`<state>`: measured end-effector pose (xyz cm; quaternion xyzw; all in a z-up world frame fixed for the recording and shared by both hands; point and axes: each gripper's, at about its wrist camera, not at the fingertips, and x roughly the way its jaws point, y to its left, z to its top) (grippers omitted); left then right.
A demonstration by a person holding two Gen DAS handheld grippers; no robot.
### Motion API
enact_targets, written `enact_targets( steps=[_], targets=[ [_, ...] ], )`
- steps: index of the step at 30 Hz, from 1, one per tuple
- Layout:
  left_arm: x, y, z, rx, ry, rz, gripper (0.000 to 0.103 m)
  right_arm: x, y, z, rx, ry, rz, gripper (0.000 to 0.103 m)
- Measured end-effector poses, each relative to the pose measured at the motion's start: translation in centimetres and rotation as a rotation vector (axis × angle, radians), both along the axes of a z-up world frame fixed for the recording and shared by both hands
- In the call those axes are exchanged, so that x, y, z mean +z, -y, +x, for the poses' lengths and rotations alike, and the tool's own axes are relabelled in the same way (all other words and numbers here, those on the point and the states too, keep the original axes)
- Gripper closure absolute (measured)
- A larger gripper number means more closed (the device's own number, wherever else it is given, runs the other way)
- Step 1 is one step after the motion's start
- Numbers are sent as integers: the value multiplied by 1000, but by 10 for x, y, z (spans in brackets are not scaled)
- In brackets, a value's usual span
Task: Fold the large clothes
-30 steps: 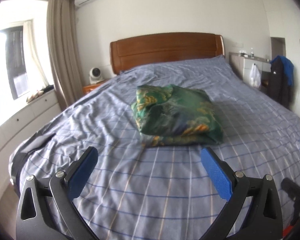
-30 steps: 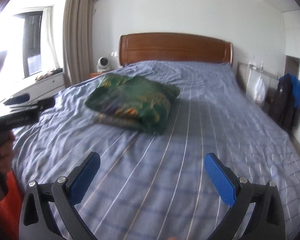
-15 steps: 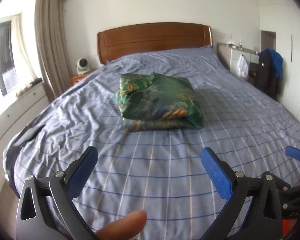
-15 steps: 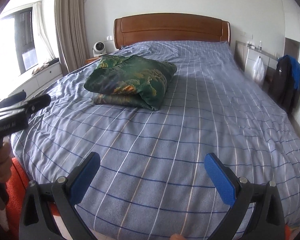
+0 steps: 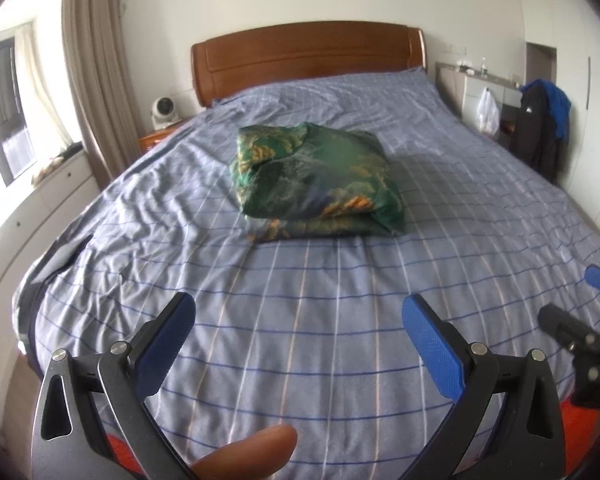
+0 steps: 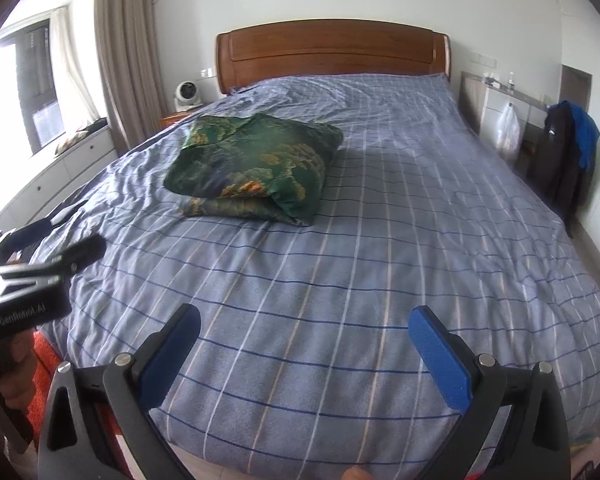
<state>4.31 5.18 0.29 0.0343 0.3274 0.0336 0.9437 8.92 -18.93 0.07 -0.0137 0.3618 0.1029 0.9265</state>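
Bed (image 5: 300,340) with checked blue cover fills frame centre; folded green garment (image 5: 315,184) lies upper-centre. Left claw (image 5: 298,344) and right claw (image 6: 303,350): both spread apart, empty.

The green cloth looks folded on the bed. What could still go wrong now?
1. The folded cloth looks puffy and its layers are uneven, so it may slump open.
2. Both grippers, left and right, are open and far from it; reaching back could drag the wrinkled bed cover.

One bed (image 5: 339,300), one folded garment (image 5: 315,184), one headboard (image 5: 307,56), one fan (image 6: 186,94), two grippers (image 5: 296,320) (image 6: 303,328), perhaps two hanging jackets (image 6: 571,152).
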Motion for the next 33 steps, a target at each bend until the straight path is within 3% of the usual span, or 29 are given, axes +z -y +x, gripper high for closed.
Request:
enact_targets(
  steps=[12, 33],
  targets=[
    [-8, -6, 1, 18, -41, -29, 0, 1, -3, 9, -39, -36, -29, 0],
    [3, 0, 0, 12, -76, 28, 0, 22, -17, 1, -14, 6, -36, 0]
  ],
)
